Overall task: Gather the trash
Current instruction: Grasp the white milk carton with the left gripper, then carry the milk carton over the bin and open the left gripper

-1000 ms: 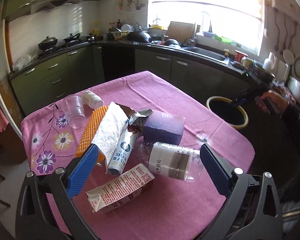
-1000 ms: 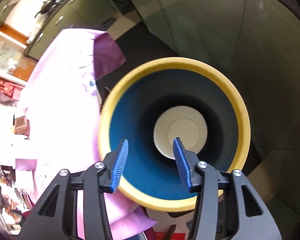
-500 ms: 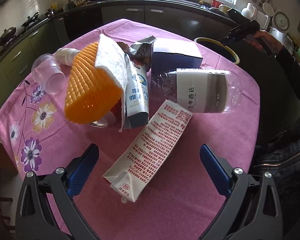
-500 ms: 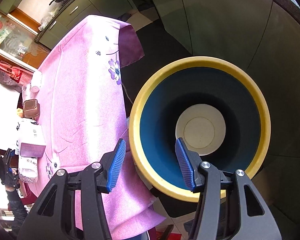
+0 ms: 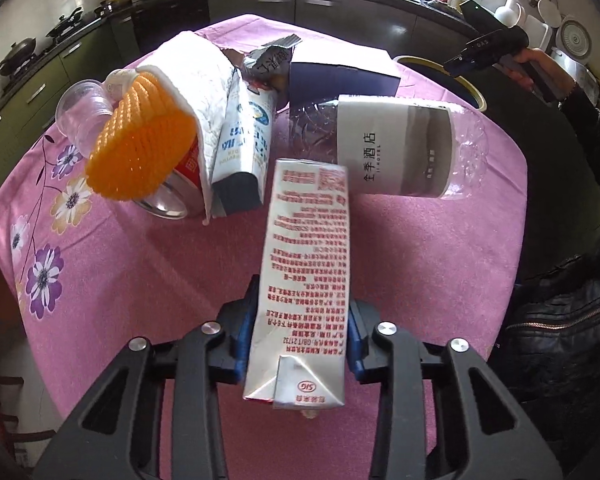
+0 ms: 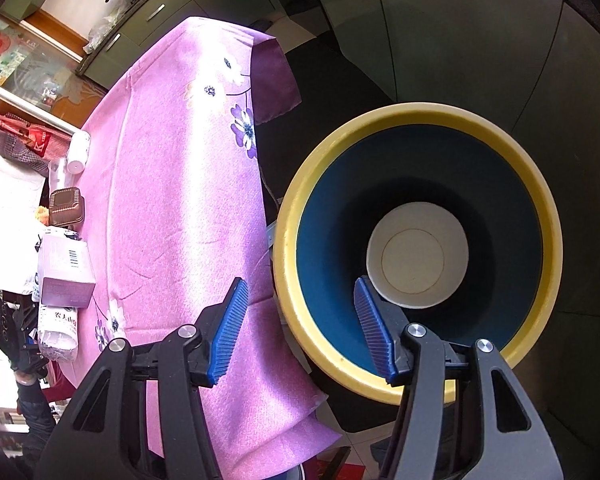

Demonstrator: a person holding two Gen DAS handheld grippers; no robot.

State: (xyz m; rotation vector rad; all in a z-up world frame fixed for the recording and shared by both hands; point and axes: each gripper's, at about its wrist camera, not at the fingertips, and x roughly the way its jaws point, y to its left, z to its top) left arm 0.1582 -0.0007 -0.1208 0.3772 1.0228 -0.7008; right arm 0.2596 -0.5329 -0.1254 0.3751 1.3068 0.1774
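**Carton gripped low, clutter close ahead**

Our left tongs (image 5: 300, 334) are closing on the white red-printed drink carton (image 5: 306, 256) lying on the pink-clothed bench (image 5: 140, 280), apparently pinching its near end; lifted so, it may swing into the clear plastic bottle (image 5: 404, 148). Right tongs (image 6: 300, 328), opening and empty, hover by the yellow-rimmed blue bin (image 6: 416, 120).

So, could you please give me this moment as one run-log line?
left hand-held gripper: closing on milk carton | right hand-held gripper: opening, empty, beside bin | bin: white disc inside
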